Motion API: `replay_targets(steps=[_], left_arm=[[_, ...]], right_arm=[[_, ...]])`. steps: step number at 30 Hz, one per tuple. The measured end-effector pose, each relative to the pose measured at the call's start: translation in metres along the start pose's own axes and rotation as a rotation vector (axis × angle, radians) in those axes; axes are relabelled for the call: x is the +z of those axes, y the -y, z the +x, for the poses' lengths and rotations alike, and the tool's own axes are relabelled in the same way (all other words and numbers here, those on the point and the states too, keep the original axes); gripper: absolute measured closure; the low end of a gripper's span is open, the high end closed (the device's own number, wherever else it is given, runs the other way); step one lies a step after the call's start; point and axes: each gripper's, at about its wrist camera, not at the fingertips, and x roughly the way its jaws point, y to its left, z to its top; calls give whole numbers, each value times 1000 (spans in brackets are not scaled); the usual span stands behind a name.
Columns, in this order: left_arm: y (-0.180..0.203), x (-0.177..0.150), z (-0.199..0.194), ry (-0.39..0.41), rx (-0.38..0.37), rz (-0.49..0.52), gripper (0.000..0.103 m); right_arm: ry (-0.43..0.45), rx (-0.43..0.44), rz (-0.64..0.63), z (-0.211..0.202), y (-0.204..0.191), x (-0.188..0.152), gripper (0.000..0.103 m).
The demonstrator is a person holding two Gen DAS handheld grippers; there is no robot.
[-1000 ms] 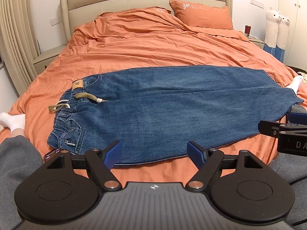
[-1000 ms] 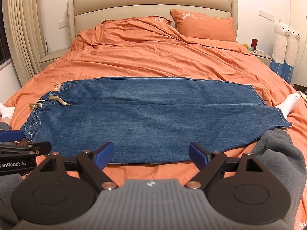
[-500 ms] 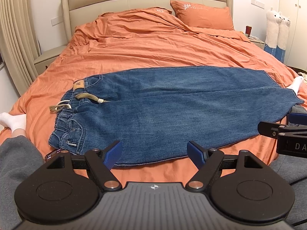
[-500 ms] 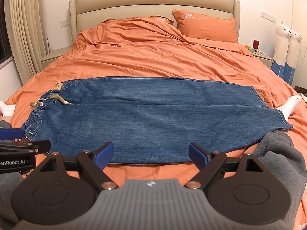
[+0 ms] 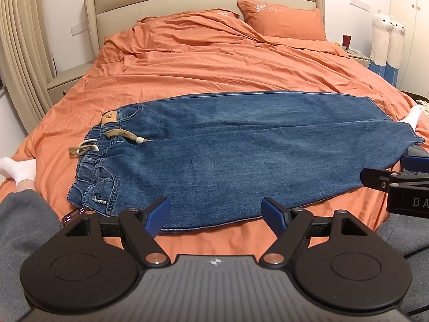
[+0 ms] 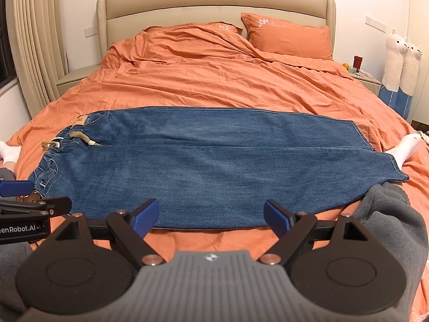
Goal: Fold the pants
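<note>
Blue jeans [image 5: 236, 150] [image 6: 203, 161] lie flat across the orange bed, folded lengthwise with one leg on the other, waistband and beige drawstring [image 5: 118, 136] at the left, hems at the right. My left gripper [image 5: 215, 213] hovers open just before the jeans' near edge, nothing between its blue pads. My right gripper [image 6: 211, 214] is likewise open over the near edge, empty. Each gripper shows at the side of the other's view: the right gripper [image 5: 396, 179] and the left gripper [image 6: 24, 201].
The orange duvet [image 5: 214, 61] covers the bed, with a pillow [image 6: 289, 35] by the beige headboard. A person's grey-clad legs [image 6: 388, 214] and white socks [image 5: 18, 169] [image 6: 405, 147] flank the jeans. A phone [image 5: 73, 214] lies by the waistband. Plush llamas [image 6: 402, 61] stand at the right.
Both views have drifted slightly; the jeans sit a touch lower in frame. The jeans lie still and both grippers stay open.
</note>
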Motion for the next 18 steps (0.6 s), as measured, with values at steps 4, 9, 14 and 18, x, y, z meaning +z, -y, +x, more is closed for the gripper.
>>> replay_targets(steps=[4, 9, 14, 18], left_arm=[[1, 0, 0, -1, -1, 0, 13], [3, -1, 1, -3, -1, 5, 13], [5, -2, 1, -6, -5, 11, 13], [5, -2, 1, -6, -2, 9, 13]], right_arm=[[-1, 0, -1, 0, 0, 0, 21], [-5, -3, 6, 0, 3, 0, 21], [-1, -6, 9, -1, 5, -1, 21], [-3, -5, 9, -1, 5, -1, 21]])
